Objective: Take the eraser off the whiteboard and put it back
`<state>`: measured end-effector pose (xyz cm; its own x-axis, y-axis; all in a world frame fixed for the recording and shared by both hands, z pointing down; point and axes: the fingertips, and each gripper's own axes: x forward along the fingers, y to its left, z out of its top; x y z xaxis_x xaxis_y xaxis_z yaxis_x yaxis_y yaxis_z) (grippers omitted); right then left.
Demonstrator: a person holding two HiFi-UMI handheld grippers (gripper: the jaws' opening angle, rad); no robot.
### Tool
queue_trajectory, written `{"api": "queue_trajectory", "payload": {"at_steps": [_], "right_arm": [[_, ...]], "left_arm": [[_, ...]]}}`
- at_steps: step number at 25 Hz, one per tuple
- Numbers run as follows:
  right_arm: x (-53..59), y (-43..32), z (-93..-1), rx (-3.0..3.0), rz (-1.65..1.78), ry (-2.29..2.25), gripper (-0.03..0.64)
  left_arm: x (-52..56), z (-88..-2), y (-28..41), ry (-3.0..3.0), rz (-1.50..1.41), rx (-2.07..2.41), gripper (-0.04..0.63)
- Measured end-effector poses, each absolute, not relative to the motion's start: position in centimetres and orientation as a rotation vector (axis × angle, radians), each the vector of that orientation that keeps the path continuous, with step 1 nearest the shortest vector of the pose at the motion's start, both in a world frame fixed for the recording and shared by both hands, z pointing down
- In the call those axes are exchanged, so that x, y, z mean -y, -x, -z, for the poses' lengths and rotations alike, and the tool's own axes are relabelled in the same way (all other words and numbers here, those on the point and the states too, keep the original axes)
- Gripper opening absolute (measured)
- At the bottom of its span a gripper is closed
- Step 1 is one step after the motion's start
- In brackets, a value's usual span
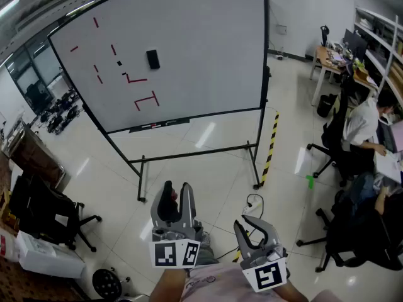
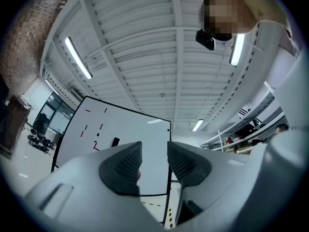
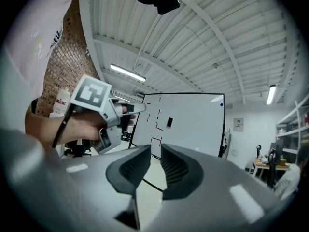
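The black eraser sticks to the upper middle of the whiteboard, among short red marker strokes. It also shows small and far off as the eraser in the left gripper view and as the eraser in the right gripper view. My left gripper is held low in front of me, well short of the board, its jaws apart with nothing between them. Beside it, my right gripper has its jaws almost together and empty. The left gripper shows in the right gripper view.
The board stands on a black wheeled frame. Yellow-black tape runs along the floor beside it. Black office chairs stand at the left. A seated person works at desks on the right. A white cable lies near my feet.
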<state>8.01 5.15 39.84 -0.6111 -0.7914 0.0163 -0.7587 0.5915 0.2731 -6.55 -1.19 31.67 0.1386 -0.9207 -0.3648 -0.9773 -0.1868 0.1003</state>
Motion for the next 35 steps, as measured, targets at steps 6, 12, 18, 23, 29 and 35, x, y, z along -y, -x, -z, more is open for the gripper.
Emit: {"api": "queue_trajectory", "payload": {"at_steps": [6, 12, 18, 23, 29, 35], "right_arm": [[-0.6, -5.5, -40.3, 2.669, 0.348, -1.292, 0.058], [9.5, -3.4, -41.5, 2.571, 0.363, -1.339, 0.058], [24.9, -1.6, -40.0, 2.468, 0.337, -1.519, 0.057], [34.8, -1.0, -39.1, 2.387, 0.274, -1.622, 0.058], [40.8, -0.4, -41.4, 2.337, 0.163, -1.596, 0.057], [41.5, 0.5, -42.6, 2.344, 0.143, -1.526, 0.057]], "left_arm": [[12.8, -26.1, 12.5, 2.142, -0.423, -1.903, 0.194], [29.2, -22.3, 19.4, 2.027, -0.409, -1.937, 0.224], [49.7, -22.0, 24.4, 1.962, -0.280, -1.961, 0.256], [61.6, -24.7, 27.7, 1.823, -0.202, -2.073, 0.264], [65.4, -27.3, 28.6, 1.844, -0.418, -2.009, 0.262], [65.1, -27.2, 28.2, 1.814, -0.426, -1.891, 0.267]]}}
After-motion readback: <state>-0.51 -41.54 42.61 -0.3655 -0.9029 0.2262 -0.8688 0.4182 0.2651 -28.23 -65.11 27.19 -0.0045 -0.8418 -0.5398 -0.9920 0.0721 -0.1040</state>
